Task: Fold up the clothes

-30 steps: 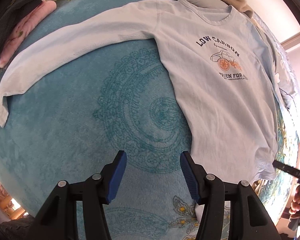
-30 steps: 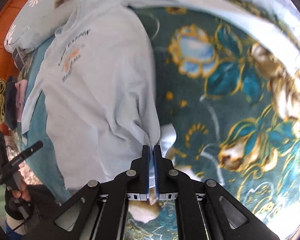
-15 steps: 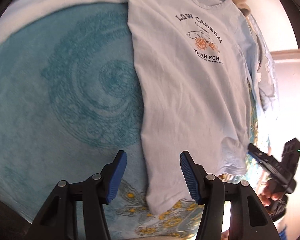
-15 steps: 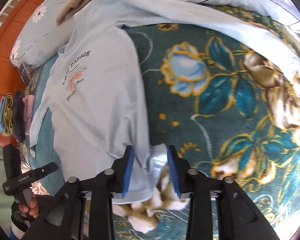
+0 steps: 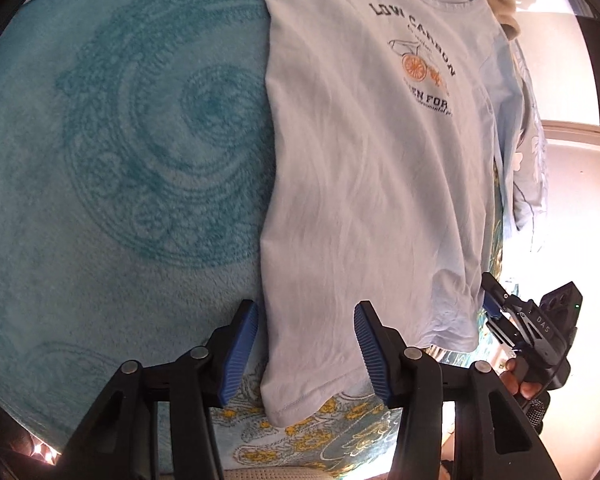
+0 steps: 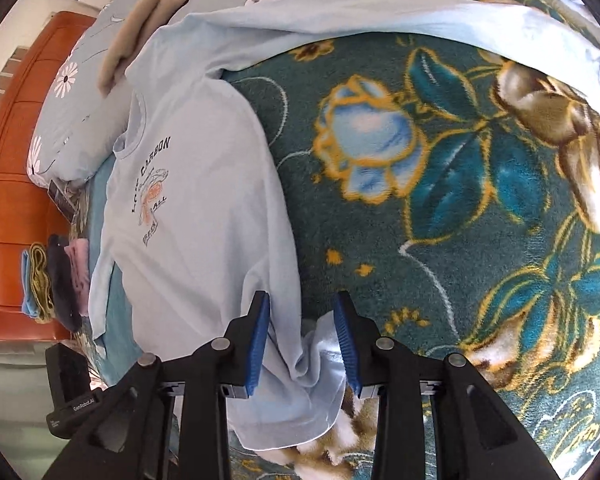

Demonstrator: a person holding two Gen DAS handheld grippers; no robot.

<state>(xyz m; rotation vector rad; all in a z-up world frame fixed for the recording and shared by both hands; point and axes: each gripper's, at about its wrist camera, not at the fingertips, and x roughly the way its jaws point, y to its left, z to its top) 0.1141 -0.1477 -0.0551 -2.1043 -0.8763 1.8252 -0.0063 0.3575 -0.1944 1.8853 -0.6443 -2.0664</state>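
A light blue long-sleeved shirt [image 5: 380, 180] with a dark and orange chest print lies flat, face up, on the bed. Its lower hem corner lies below and between the blue pads of my left gripper [image 5: 305, 320]. Those jaws are closing a little and no pad presses the cloth. In the right wrist view the shirt [image 6: 188, 220] runs away to the upper left. Its other hem corner is bunched between the pads of my right gripper [image 6: 301, 320]. Those jaws are narrowing, with gaps still beside the fabric.
A pale teal patterned blanket [image 5: 120, 160] lies left of the shirt, and a dark floral one [image 6: 440, 208] to its right. Folded clothes [image 6: 56, 280] are stacked by an orange wooden headboard [image 6: 8, 200]. A flowered pillow [image 6: 72, 92] and beige cloth [image 6: 140, 28] lie above the collar.
My right gripper went from shut on the hem corner to jaws apart around it. My left gripper swung right and down, from the bare blanket to over the shirt's other hem corner.
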